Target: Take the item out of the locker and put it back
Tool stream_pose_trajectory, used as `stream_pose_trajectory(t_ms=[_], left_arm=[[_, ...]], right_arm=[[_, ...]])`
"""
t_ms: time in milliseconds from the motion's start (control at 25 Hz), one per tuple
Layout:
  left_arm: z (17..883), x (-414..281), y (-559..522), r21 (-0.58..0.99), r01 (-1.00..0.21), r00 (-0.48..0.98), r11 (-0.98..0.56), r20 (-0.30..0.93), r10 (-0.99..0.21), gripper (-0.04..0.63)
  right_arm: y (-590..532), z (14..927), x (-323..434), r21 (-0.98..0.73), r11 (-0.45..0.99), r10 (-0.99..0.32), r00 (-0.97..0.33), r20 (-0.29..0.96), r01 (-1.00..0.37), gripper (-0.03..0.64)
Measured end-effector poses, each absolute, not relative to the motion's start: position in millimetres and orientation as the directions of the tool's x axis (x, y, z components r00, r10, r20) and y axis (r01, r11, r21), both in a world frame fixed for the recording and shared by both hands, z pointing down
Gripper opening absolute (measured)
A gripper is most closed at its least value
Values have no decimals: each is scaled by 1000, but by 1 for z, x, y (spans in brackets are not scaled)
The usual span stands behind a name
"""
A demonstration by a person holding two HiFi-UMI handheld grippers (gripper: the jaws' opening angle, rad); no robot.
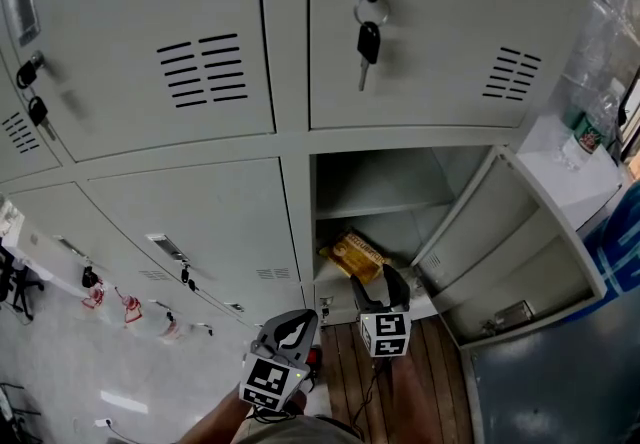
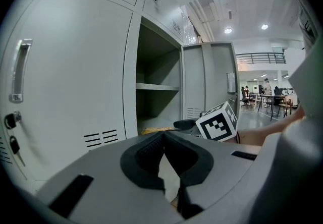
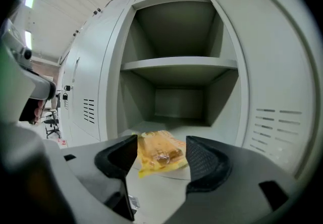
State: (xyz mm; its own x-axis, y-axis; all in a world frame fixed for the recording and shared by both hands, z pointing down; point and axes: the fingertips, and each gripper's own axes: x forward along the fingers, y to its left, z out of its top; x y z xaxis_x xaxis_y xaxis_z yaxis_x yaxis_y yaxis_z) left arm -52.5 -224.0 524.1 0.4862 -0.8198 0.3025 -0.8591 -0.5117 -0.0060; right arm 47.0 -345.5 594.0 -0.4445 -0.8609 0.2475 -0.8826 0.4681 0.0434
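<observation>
1. The right claw (image 3: pixel 161 143) is spread wide at the mouth of the open bottom locker compartment (image 3: pixel 179 107), its two dark pads standing apart.
2. A yellow snack packet (image 3: pixel 157 152) lies flat on the compartment floor, seen in the gap between those pads. Neither pad appears to press on it, though the left pad's edge overlaps the packet's side in the right gripper view, so contact there is hard to rule out.
3. From the head view the packet (image 1: pixel 352 254) sits near the front edge of the compartment, below the inner shelf (image 1: pixel 380 204), with the right claw (image 1: pixel 378 284) just in front of it.
4. The locker door (image 1: pixel 510 252) is swung open to the right.
5. The left claw (image 2: pixel 162 140) is pressed together at its tips with nothing between them. It is held back and to the left of the opening, over the wooden floor (image 1: pixel 420 372).
6. In the left gripper view the right claw's marker cube (image 2: pixel 218 122) shows beside the open compartment.
7. A bunch of keys (image 1: pixel 367 37) hangs from the lock of the closed door above.
</observation>
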Motion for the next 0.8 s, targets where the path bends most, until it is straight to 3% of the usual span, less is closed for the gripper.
stream_pose_trajectory(t_ms=[480,800], left_arm=[[520,-54,-208,-17,-867,473,-498,287,-833,20],[497,-52,-205,-38,-868,475,-495,230,-850,20]], right_arm=[[-335,584,52,11,454,-867,-439,237,-891,301],[-303,531,57,-54,468,-867,-470,167,-882,282]])
